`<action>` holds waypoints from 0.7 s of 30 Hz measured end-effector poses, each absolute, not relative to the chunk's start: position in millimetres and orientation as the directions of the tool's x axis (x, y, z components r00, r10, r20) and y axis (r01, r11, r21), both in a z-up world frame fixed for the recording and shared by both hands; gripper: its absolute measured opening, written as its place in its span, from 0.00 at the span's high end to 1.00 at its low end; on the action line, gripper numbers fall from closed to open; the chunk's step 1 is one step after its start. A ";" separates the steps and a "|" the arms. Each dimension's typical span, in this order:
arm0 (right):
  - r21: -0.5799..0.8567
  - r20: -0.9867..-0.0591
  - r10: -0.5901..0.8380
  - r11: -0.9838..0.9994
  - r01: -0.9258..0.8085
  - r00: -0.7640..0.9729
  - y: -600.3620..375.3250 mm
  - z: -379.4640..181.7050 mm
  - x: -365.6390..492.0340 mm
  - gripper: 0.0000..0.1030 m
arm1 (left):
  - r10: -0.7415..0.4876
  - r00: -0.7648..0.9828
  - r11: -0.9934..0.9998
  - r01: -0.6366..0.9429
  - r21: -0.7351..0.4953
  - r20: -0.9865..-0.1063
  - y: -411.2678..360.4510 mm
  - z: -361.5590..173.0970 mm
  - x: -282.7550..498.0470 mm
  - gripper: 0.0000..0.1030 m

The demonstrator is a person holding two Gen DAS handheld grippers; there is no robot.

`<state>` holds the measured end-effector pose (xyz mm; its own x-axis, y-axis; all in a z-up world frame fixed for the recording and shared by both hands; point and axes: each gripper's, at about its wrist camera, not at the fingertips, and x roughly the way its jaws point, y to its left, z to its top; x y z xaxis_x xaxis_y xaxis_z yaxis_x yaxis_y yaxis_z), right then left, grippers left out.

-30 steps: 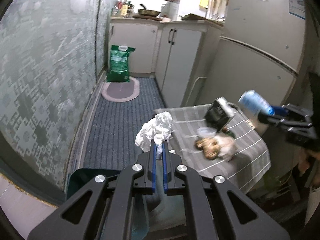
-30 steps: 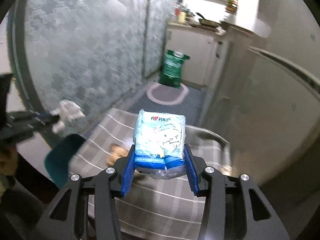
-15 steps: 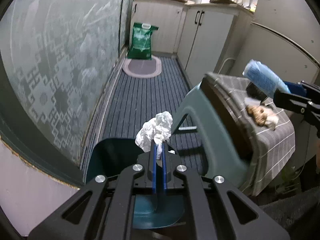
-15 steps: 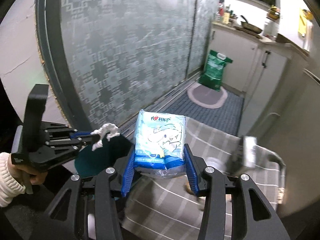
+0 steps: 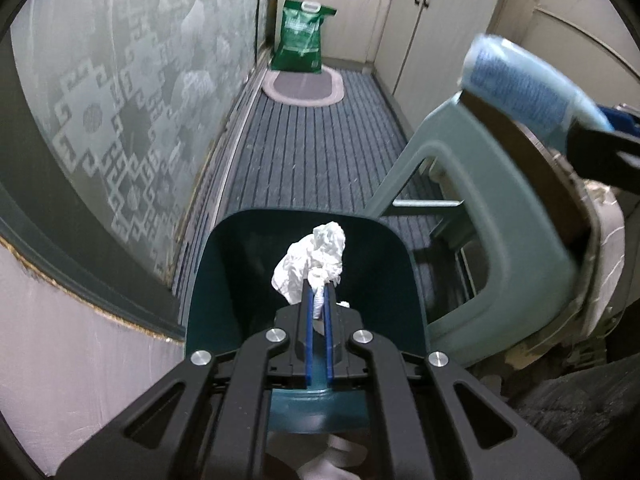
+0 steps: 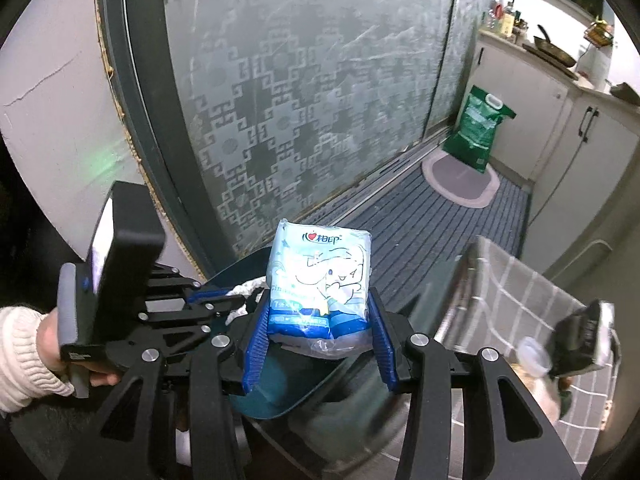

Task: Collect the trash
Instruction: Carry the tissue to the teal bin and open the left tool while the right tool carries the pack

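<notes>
My left gripper (image 5: 317, 294) is shut on a crumpled white tissue (image 5: 312, 262) and holds it over the open mouth of a dark teal trash bin (image 5: 224, 264). My right gripper (image 6: 318, 320) is shut on a blue and white tissue pack (image 6: 320, 276), held just above the bin's rim (image 6: 240, 270). The pack also shows in the left wrist view (image 5: 524, 88), up at the right. The left gripper (image 6: 224, 304) and the tissue (image 6: 244, 290) show in the right wrist view, left of the pack.
A light green plastic stool (image 5: 472, 184) covered by a grey striped cloth (image 6: 532, 304) stands right of the bin, with food scraps and a dark object (image 6: 580, 340) on it. Patterned glass door (image 5: 120, 100) at left. A green bag (image 5: 302, 36) and a mat (image 5: 304, 86) lie down the corridor.
Both grippers have swung left and down from the stool toward the bin. The tissue now hangs over the bin opening, and the tissue pack has come close to its rim.
</notes>
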<state>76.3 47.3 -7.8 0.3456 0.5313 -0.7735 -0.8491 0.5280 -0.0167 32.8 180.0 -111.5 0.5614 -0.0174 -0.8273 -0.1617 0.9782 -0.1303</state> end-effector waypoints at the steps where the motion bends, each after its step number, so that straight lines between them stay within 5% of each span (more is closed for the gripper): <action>1: -0.014 -0.779 0.528 0.528 -0.849 0.340 50.2 -10.3 75.8 0.55 | -0.016 0.554 0.978 -0.165 -0.129 -0.833 181.8 -115.1 32.5 0.95; 13: 0.021 -0.826 0.488 0.525 -0.851 0.281 80.2 -39.8 78.6 0.55 | -0.022 0.475 0.983 -0.151 -0.106 -0.880 189.5 -149.0 26.1 0.93; 21: 0.022 -0.859 0.444 0.531 -0.847 0.256 97.9 -69.0 80.6 0.55 | -0.006 0.519 0.978 -0.177 -0.114 -0.855 202.0 -130.7 15.0 0.64</action>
<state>80.6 97.9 -69.0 0.2559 0.4440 -0.8587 -0.8471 0.5310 0.0221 15.0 202.0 -130.7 0.5188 -0.0061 -0.8549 -0.1767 0.9776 -0.1142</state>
